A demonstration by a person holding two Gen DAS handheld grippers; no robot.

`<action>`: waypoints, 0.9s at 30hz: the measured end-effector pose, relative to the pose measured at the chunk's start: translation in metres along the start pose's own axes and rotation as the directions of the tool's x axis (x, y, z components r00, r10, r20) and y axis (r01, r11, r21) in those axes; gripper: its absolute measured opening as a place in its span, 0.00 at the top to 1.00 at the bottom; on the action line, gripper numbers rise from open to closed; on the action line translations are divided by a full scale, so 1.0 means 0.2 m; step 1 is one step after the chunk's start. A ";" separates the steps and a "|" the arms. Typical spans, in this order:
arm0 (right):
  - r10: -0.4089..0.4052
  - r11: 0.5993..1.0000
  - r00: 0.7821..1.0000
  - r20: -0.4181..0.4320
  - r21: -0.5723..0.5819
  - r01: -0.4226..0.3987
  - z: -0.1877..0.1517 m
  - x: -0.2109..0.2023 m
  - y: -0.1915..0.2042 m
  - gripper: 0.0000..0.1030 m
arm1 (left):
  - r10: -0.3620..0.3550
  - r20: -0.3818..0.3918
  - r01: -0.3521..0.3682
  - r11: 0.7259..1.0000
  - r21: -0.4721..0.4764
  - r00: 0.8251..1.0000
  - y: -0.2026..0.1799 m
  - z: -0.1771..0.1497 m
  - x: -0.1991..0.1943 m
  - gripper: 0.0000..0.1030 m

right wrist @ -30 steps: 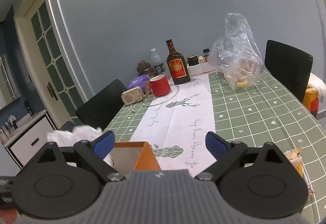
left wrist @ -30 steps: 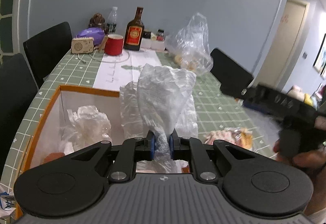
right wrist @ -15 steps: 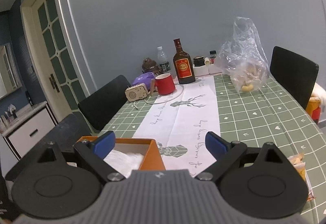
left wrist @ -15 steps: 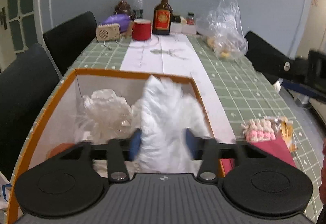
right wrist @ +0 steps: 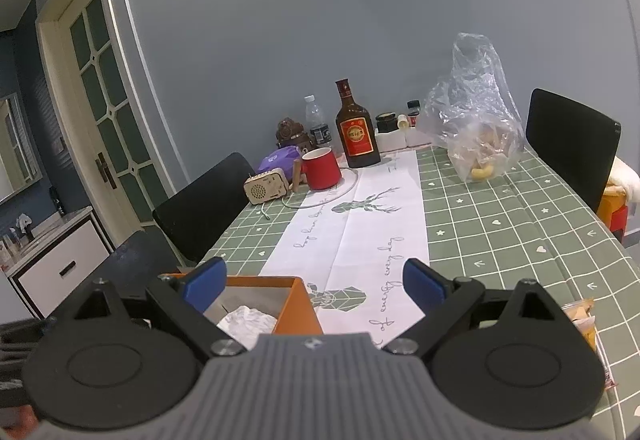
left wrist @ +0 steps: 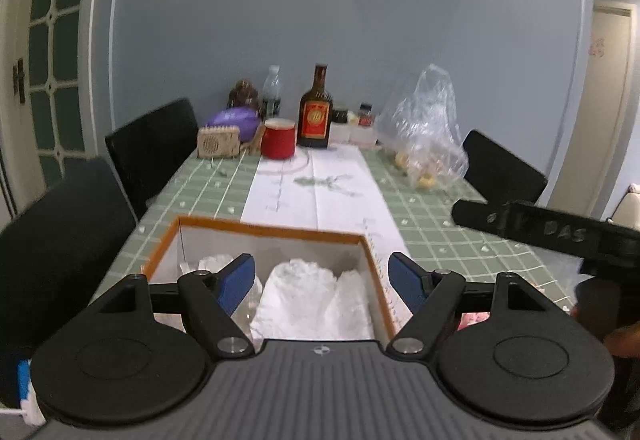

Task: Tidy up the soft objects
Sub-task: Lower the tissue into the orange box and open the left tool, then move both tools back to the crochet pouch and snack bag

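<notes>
Left gripper: in the left wrist view my left gripper (left wrist: pixel 322 282) hangs over the orange box (left wrist: pixel 272 230) with its blue fingers (left wrist: pixel 236 282) spread wide and nothing between them.
Soft things in the box: a white crumpled bag (left wrist: pixel 308 298) lies in the box right under the gap of my fingers, and a clearer crumpled wad (left wrist: pixel 214 266) sits beside it toward the left wall.
Done, as I judge it: at least two soft pieces are inside the box, so that part of the sorting looks finished.
Left to do: something pink (left wrist: pixel 474 318) shows on the counter (left wrist: pixel 432 236) just right of the box, mostly hidden behind my right finger; I take it for another soft item waiting, but I cannot tell what it is.
Other hand seen from here: my right gripper (left wrist: pixel 556 236) shows as a dark blurred shape off to the right, above the counter.
Right gripper: in the right wrist view my right gripper (right wrist: pixel 314 286) is spread apart as well and holds nothing.
Box from this side: its orange corner shows low between the fingers, with white crumpled material visible inside.
Possible next item: a packet (right wrist: pixel 580 316) lies at the counter's right edge, outside the box.
Far end: the big clear bag (right wrist: pixel 476 120) stands untouched well away; whether it belongs to the job I cannot say.
</notes>
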State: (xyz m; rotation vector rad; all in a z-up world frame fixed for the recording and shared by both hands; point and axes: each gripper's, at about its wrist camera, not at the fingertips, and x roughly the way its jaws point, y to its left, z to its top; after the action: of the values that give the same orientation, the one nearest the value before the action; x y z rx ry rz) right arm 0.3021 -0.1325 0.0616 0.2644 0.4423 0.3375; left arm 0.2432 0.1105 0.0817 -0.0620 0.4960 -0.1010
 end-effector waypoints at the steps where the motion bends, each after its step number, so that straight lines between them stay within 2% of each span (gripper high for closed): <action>1: 0.001 1.000 1.000 0.000 0.001 -0.001 0.00 0.00 0.00 0.09 | 0.001 0.009 -0.001 1.000 -0.001 1.000 0.00 0.00 -0.02 0.13; 8: 0.008 1.000 1.000 0.018 0.005 -0.008 0.01 -0.04 -0.01 0.09 | 0.010 0.070 -0.008 0.999 -0.033 0.997 0.00 0.02 -0.11 0.10; 13: 0.007 1.000 0.999 0.044 0.013 -0.007 0.03 -0.10 0.00 0.09 | -0.040 0.083 0.044 0.998 -0.049 0.996 0.01 0.03 -0.17 0.10; 19: 0.040 0.999 0.982 0.183 0.026 -0.046 0.09 -0.37 0.03 0.09 | -0.083 0.116 0.087 0.996 -0.025 0.990 -0.01 0.03 -0.25 0.10; 23: 0.003 1.000 0.962 0.274 -0.019 0.002 0.09 -0.56 0.08 0.05 | -0.110 0.143 0.114 0.993 -0.017 0.984 -0.04 0.02 -0.32 0.10; 27: -0.011 0.996 0.952 0.307 -0.080 0.037 0.07 -0.67 0.07 0.05 | -0.132 0.153 0.133 0.991 0.003 0.979 -0.08 0.01 -0.35 0.10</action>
State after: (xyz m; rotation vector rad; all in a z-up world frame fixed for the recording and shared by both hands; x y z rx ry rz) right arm 0.1910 -0.1719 0.1273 0.2230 0.1241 0.2844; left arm 0.1823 0.1023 0.1182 -0.1087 0.3381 -0.2231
